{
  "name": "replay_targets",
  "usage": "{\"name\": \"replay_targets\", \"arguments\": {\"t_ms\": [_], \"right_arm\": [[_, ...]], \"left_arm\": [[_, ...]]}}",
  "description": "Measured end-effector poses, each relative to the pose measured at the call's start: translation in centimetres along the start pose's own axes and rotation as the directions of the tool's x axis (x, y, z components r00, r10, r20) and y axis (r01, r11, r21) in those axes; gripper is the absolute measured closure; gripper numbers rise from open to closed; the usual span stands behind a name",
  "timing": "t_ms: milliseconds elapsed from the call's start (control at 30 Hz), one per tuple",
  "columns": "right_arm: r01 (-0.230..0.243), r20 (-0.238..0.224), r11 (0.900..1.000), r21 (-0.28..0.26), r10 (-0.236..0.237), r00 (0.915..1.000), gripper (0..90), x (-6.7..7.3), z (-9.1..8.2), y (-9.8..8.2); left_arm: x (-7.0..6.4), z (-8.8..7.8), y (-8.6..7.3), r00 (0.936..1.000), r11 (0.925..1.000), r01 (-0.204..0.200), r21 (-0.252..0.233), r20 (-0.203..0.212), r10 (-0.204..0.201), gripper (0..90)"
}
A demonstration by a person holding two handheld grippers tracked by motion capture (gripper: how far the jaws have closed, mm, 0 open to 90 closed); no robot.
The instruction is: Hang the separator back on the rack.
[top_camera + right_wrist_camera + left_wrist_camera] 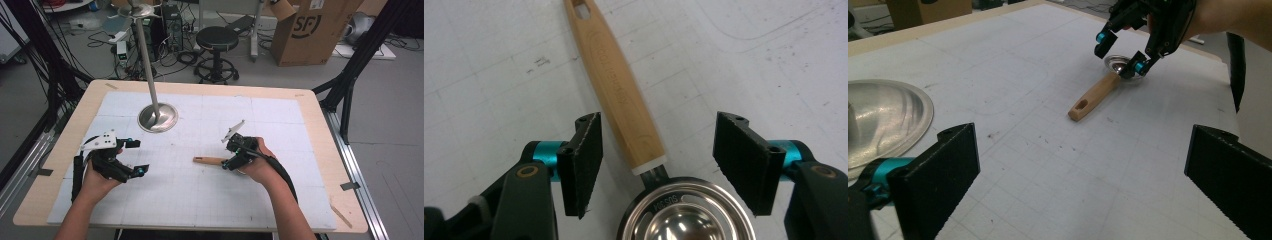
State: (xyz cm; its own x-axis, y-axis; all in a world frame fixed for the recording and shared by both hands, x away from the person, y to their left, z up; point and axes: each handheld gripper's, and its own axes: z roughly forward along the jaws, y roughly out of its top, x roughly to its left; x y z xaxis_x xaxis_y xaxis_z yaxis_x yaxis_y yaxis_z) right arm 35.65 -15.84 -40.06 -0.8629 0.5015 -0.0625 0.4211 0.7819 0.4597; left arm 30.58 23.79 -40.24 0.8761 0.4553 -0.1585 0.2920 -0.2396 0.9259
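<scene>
White gridded matting [200, 195] is laid over a pale wooden table [60, 165]; cables, a black stool [216, 40] and a cardboard box [312, 30] are seen on the floor beyond.

Item 1: measuring scoop [634, 150], steel bowl with wooden handle (slotted at its far end). It is found lying flat on the matting between the jaws of the right gripper [659, 160]; the handle runs forward past the jaw tips, while the bowl sits back near the jaw roots. A clear gap is seen on either side of the handle.

Item 2: right gripper, held low over the scoop, jaws parted and not pressing on anything.

Item 3: left gripper [1083, 175], jaws spread wide with bare matting between them. The scoop is seen well ahead of these jaws, slightly to their right side.

Item 4: steel stand [157, 117], round base with upright pole, recorded just outside the left gripper's left-hand jaw.
</scene>
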Motion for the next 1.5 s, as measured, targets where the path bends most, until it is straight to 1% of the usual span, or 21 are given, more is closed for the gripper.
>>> {"name": "replay_targets", "arguments": {"t_ms": [67,133,167,267,300,367,400,500,600,633,667,700,867,900,967,1033,1067,1333,1367,1467,1500], "right_arm": [[0.008,0.003,1.000,0.011,-0.008,1.0000,38.1,0.3,0.2,0.1],[0.029,-0.003,0.999,0.021,-0.028,0.9996,40.9,0.3,0.5,0.2],[0.035,-0.005,0.999,0.038,-0.035,0.9994,42.8,0.4,0.7,0.2],[0.036,-0.011,0.998,0.047,-0.036,0.9993,44.0,0.3,1.0,0.2],[0.035,-0.017,0.997,0.071,-0.034,0.9993,47.6,0.3,1.2,0.2],[0.039,-0.021,0.997,0.068,-0.038,0.9991,48.0,0.2,1.3,0.1],[0.048,-0.017,0.996,0.080,-0.047,0.9987,51.3,0.3,1.4,0.2],[0.051,-0.013,0.995,0.090,-0.050,0.9987,51.4,0.4,1.5,0.2],[0.055,-0.010,0.994,0.098,-0.054,0.9985,54.4,0.4,1.6,0.2],[0.058,-0.022,0.993,0.103,-0.056,0.9982,57.6,0.4,1.7,0.1],[0.058,-0.022,0.993,0.103,-0.056,0.9982,57.6,0.4,1.7,0.1],[0.059,-0.030,0.992,0.109,-0.056,0.9980,60.1,0.5,1.8,0.2],[0.055,-0.034,0.992,0.110,-0.051,0.9981,61.4,0.5,1.7,0.2],[0.054,-0.038,0.992,0.113,-0.050,0.9980,63.8,0.5,1.7,0.2],[0.048,-0.044,0.992,0.116,-0.043,0.9981,65.9,0.5,1.7,0.2],[0.048,-0.044,0.992,0.116,-0.043,0.9981,66.0,0.5,1.7,0.2],[0.039,-0.040,0.992,0.119,-0.034,0.9986,66.1,0.6,1.7,0.2],[0.037,-0.048,0.992,0.117,-0.031,0.9984,64.7,0.5,1.7,0.2],[0.027,-0.051,0.992,0.122,-0.021,0.9985,64.0,0.5,1.6,0.1],[0.029,-0.054,0.992,0.126,-0.022,0.9983,63.3,0.4,1.6,0.1],[0.034,-0.056,0.990,0.136,-0.026,0.9981,63.1,0.4,1.6,0.2]], "left_arm": [[0.0,0.0,0.0,1.0000,1.0000,0.001,-0.002,-0.002,-0.001,1.8],[0.0,0.0,0.0,1.0000,1.0000,0.002,-0.003,-0.001,-0.002,1.8],[0.0,0.0,0.0,1.0000,1.0000,0.002,-0.002,-0.001,-0.002,1.8],[0.0,0.0,0.0,1.0000,1.0000,0.000,0.000,0.001,0.000,1.8],[-0.1,0.0,0.0,1.0000,1.0000,0.000,-0.002,0.002,0.000,1.8],[-0.1,0.0,0.0,1.0000,1.0000,-0.001,0.000,0.001,0.001,1.8],[0.0,0.0,0.0,1.0000,1.0000,0.000,0.003,0.003,0.000,1.8],[-0.1,0.0,0.0,1.0000,1.0000,-0.001,0.003,0.003,0.001,1.7],[-0.1,0.1,0.0,1.0000,1.0000,-0.001,0.004,0.002,0.001,1.8],[0.0,0.1,0.0,1.0000,1.0000,-0.004,0.006,0.001,0.004,1.8],[0.0,0.1,0.0,1.0000,1.0000,-0.004,0.006,0.001,0.004,1.7],[-0.1,0.1,0.0,1.0000,1.0000,-0.004,0.007,0.001,0.004,1.8],[-0.1,0.1,0.0,1.0000,1.0000,-0.004,0.009,0.002,0.004,1.8],[-0.1,0.1,-0.1,1.0000,1.0000,-0.004,0.009,0.002,0.004,1.7],[-0.1,0.1,-0.1,1.0000,0.9999,-0.004,0.010,0.001,0.004,1.8],[-0.1,0.2,-0.1,1.0000,0.9999,-0.003,0.010,0.001,0.003,1.8],[-0.1,0.2,-0.1,1.0000,0.9999,-0.006,0.012,0.000,0.006,1.8],[0.0,0.1,-0.1,1.0000,0.9999,-0.003,0.012,0.003,0.003,1.7],[0.0,0.2,-0.1,1.0000,0.9999,-0.005,0.013,0.002,0.005,1.8],[-0.1,0.2,-0.1,1.0000,0.9999,-0.004,0.015,0.001,0.004,1.8],[-0.1,0.2,-0.1,1.0000,0.9999,-0.004,0.015,0.001,0.004,1.8]]}}
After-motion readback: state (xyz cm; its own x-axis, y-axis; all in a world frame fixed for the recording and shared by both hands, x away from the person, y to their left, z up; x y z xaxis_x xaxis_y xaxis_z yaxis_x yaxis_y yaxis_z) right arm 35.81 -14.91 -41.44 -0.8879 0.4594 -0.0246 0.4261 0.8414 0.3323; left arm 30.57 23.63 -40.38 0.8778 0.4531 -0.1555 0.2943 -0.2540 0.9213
